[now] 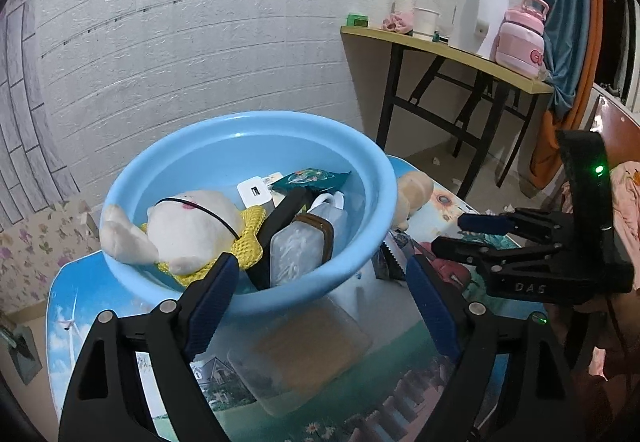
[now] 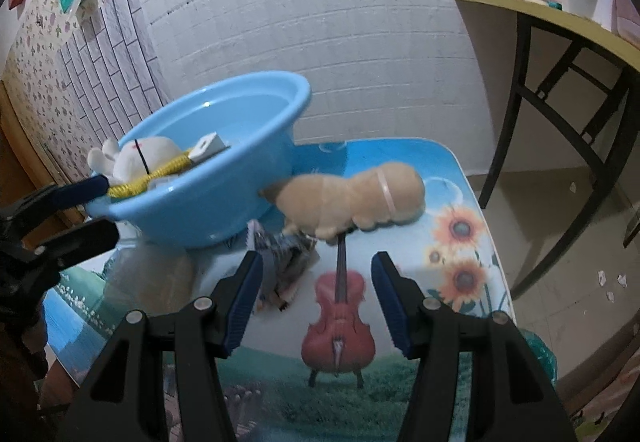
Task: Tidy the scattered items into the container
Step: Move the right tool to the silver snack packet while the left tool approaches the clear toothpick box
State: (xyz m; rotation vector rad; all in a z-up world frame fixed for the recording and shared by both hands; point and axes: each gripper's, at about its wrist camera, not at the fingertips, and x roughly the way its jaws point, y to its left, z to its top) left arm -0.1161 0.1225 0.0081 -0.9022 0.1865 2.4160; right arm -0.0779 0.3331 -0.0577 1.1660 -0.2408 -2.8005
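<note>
A light blue basin (image 1: 372, 177) (image 2: 240, 201) stands on a small picture-printed table (image 1: 400, 374) (image 2: 452, 169). It holds a white plush toy (image 1: 192, 230) with a yellow knit scarf, a white charger (image 1: 254, 193), a green packet (image 1: 310, 177) and a clear pouch (image 1: 296, 254). A tan plush toy (image 2: 356, 197) (image 1: 414, 193) lies on the table right of the basin. A crumpled printed packet (image 2: 288, 258) lies in front of it. A clear box with a tan pad (image 1: 304, 354) lies before the basin. My left gripper (image 1: 320, 298) is open at the basin's near rim. My right gripper (image 2: 316, 294) is open above the table, short of the tan plush.
A yellow-topped folding table (image 1: 460, 53) at the right back carries a white kettle (image 1: 480, 13), a pink bottle (image 1: 520, 37) and cups. A white brick-pattern wall (image 1: 200, 41) stands behind. Blue and orange curtains (image 1: 568, 21) hang at far right.
</note>
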